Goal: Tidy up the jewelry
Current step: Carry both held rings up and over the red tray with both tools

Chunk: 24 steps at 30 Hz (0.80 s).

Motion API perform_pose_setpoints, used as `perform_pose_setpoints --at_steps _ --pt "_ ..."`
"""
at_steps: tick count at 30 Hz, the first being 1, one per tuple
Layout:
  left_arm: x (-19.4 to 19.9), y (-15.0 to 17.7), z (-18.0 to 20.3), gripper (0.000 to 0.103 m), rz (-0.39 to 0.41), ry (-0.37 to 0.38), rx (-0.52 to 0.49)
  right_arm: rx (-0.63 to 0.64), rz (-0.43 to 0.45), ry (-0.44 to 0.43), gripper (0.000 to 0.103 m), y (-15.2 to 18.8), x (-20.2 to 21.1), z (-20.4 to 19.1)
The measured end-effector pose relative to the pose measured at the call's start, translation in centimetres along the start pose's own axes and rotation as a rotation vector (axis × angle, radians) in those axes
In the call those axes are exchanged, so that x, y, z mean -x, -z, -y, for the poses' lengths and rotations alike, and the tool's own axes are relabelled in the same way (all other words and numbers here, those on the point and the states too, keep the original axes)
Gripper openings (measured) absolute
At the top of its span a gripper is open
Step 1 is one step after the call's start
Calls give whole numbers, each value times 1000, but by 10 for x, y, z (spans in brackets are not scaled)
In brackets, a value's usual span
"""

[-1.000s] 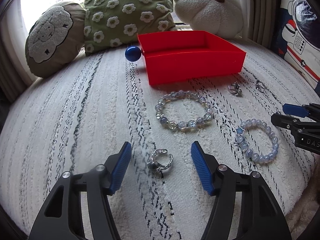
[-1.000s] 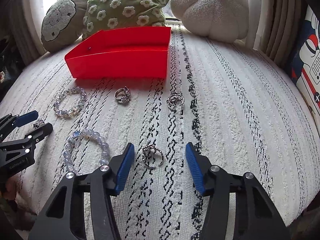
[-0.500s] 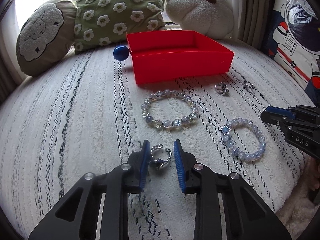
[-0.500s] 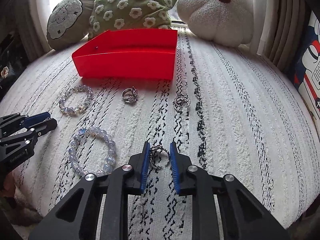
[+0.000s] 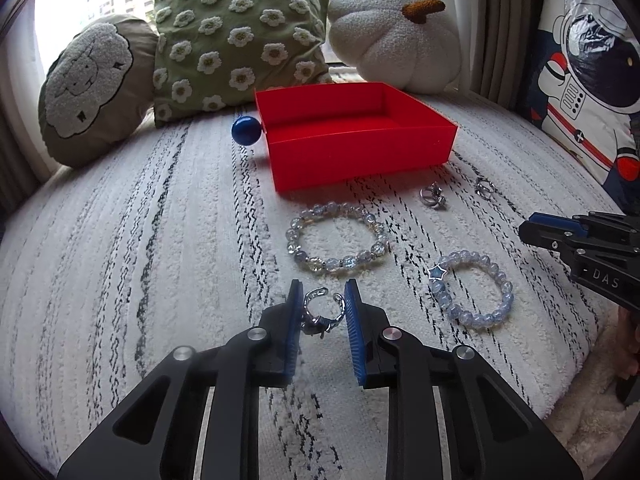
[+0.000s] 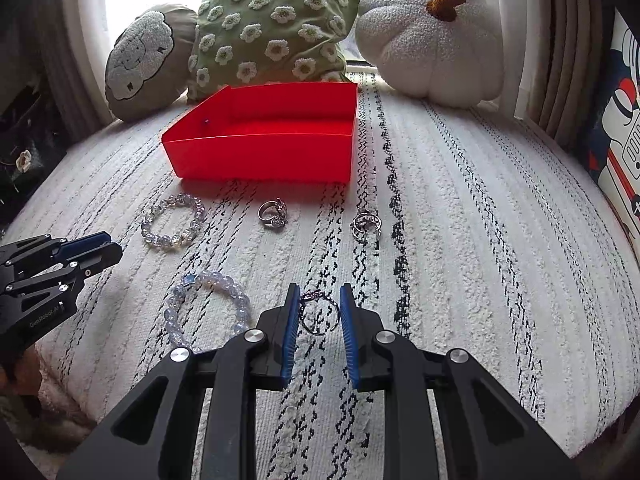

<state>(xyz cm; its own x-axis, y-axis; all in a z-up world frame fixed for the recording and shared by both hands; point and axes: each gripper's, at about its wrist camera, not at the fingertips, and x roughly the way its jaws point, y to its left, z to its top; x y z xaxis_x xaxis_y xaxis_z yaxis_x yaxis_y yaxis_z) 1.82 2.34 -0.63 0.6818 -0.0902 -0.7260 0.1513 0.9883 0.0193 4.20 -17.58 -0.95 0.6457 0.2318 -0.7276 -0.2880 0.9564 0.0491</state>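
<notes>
My left gripper [image 5: 322, 312] is shut on a chunky open silver ring [image 5: 323, 313] and holds it just above the white rug. My right gripper [image 6: 319, 312] is shut on a thin silver ring [image 6: 319, 314], also lifted. A red tray [image 5: 352, 142] stands behind; it also shows in the right wrist view [image 6: 264, 140]. Two bead bracelets lie on the rug: a clear and blue one [image 5: 337, 244] and a pale blue one with a star charm [image 5: 470, 290]. Two more rings [image 6: 273, 213] [image 6: 365, 224] lie in front of the tray.
A blue ball [image 5: 246, 130] sits at the tray's left corner. A sheep cushion [image 5: 94, 88], a green flower cushion [image 5: 240, 40] and a white pumpkin cushion [image 5: 394, 40] line the back. An astronaut cushion [image 5: 588, 80] stands at the right. The rug drops off at the front.
Both grippers went from open around their rings to shut on them one second ago. Since half a second ago both have lifted slightly with the rings held.
</notes>
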Motion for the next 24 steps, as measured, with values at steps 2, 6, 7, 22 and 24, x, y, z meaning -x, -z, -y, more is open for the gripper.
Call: perform_pose_setpoints --at_steps 2,6,7,22,24 --pt "1 0 1 20 2 -1 -4 2 -5 -1 20 0 -1 -1" --pt "0 0 2 20 -3 -9 -8 2 -8 6 20 1 -1 -1" --pt "0 0 3 20 -4 -8 -7 0 -9 5 20 0 -1 0" --pt "5 -154 -29 20 21 60 19 82 21 -49 20 -145 4 -6" --pt "-12 -173 -36 20 2 56 37 84 -5 -49 20 -168 -11 -6"
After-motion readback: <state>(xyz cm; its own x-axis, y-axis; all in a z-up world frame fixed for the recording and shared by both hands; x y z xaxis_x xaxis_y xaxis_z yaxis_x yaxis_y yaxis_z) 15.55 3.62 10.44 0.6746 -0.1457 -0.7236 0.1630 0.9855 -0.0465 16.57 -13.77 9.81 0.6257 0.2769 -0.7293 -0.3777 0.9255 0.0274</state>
